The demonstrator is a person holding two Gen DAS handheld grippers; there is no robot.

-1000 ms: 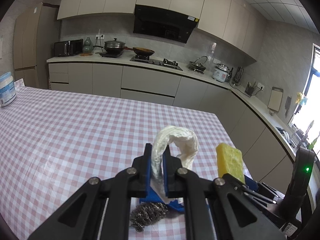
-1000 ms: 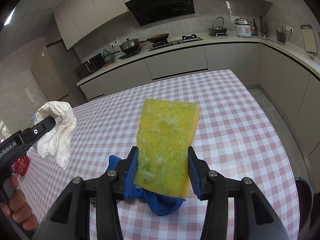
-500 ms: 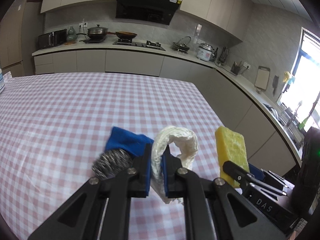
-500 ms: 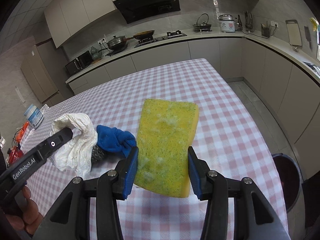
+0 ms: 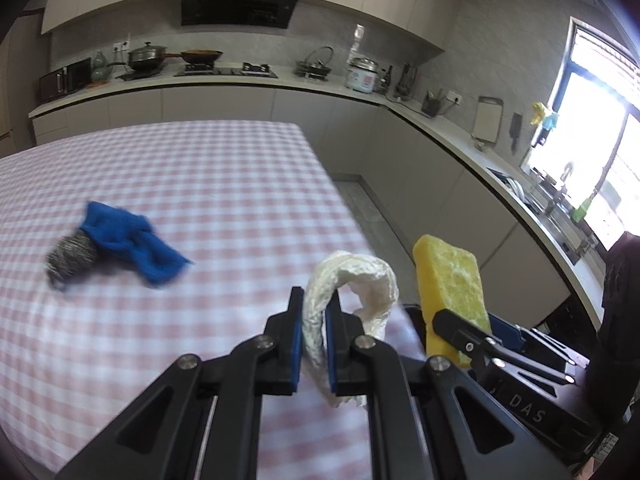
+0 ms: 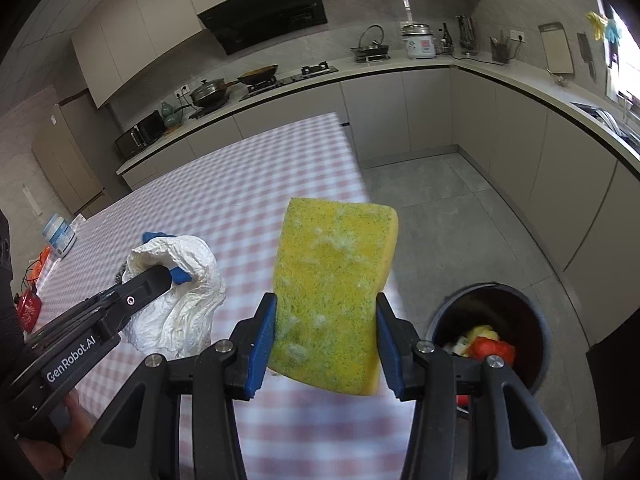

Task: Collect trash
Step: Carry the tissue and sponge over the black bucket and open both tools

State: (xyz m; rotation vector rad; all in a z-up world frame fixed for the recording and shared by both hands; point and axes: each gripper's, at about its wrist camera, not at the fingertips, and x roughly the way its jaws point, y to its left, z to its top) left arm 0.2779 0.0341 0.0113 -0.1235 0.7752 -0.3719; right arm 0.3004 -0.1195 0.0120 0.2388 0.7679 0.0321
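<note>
Two tools carry trash toward the bin. Left wrist view: left tool [image 5: 313,330], lower centre, pinches a white paper wad [image 5: 352,280]. Right wrist view: right tool [image 6: 326,340] clamps a yellow sponge [image 6: 334,292]; bin [image 6: 520,308] lower right. Next, judged: reach over it, release.

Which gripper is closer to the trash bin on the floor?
Right. The right gripper, holding the yellow sponge, sits just beside the trash bin; the left gripper, clamping crumpled white paper, is farther away.

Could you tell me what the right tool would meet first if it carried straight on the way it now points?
Probably the grey floor beyond the table edge; depth is unclear. The bin sits lower right, off that line.
</note>
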